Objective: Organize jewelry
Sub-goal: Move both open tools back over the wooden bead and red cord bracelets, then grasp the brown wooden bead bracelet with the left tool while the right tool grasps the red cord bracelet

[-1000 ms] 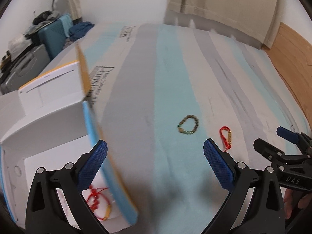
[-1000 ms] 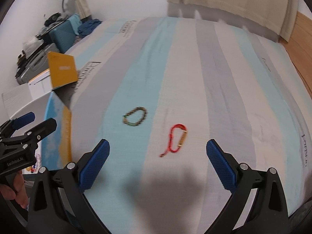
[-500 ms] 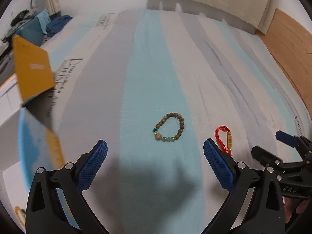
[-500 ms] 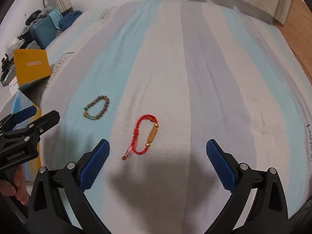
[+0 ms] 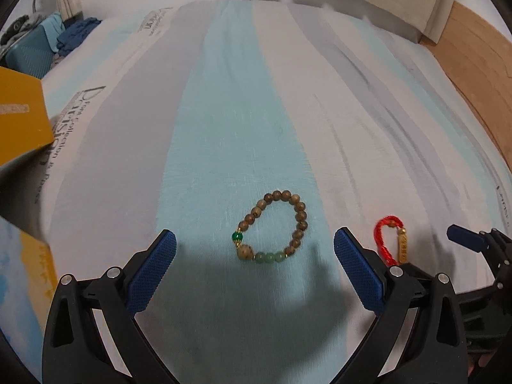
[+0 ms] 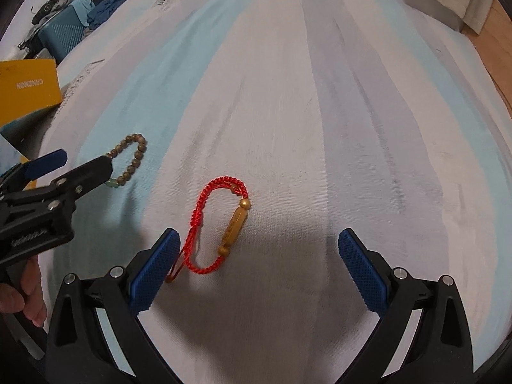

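Note:
A brown bead bracelet with green beads (image 5: 272, 225) lies on the striped bed cover, just ahead of my open, empty left gripper (image 5: 255, 270). It also shows in the right wrist view (image 6: 129, 160), partly behind the left gripper. A red cord bracelet with a gold tube (image 6: 217, 224) lies just ahead of my open, empty right gripper (image 6: 259, 268), close to its left finger (image 6: 153, 270). The red bracelet also shows in the left wrist view (image 5: 388, 238), beside the right gripper.
A yellow box flap (image 6: 28, 86) and the blue-and-yellow box edge (image 5: 28, 256) stand at the left. A teal suitcase (image 6: 62, 36) and clothes are beyond the bed at far left. A wooden panel (image 5: 473, 64) runs along the right.
Both grippers have moved forward and down toward the bracelets. The left gripper swung right, away from the box, and now faces the bead bracelet. Both stay open.

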Demonstrator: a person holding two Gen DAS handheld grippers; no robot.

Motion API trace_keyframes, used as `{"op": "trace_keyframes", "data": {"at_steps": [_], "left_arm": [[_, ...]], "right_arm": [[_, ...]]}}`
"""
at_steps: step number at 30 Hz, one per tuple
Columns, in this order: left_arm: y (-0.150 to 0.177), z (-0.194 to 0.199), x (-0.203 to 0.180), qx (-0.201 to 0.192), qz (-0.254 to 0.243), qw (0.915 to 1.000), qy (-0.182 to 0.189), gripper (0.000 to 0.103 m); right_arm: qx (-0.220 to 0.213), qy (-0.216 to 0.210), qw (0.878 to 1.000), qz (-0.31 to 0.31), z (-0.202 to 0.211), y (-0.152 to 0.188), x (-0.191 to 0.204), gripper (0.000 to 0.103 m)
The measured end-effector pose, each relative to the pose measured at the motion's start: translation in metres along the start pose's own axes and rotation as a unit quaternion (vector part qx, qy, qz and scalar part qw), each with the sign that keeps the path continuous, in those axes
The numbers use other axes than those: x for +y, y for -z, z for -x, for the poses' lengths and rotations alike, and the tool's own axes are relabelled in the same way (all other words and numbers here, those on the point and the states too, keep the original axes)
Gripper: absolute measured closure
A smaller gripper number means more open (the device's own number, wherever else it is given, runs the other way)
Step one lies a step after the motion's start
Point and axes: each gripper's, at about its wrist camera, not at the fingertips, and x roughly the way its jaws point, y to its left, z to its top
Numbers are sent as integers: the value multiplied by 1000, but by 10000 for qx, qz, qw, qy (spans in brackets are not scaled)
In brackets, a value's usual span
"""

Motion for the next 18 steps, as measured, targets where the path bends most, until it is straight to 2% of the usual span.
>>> {"op": "trace_keyframes", "data": {"at_steps": [5,9,15,18], "left_arm": [[-4,-17,-3,44,-94,9999,-105,6],[-5,-26,1,88,-45,9999,-123,6],[-2,-38,-1,166,-123,9997,-160,7],[-2,-40,-2,142,-119,9997,-181,13]], "right_arm": [[42,-1,10000,4,-12,-5,2,9],[104,-58,9999,80,-19,-8,6,17],[152,-126,9998,58,-26,-10,7,23],[160,-148,9998,51,-27,-10,6,30]]}}
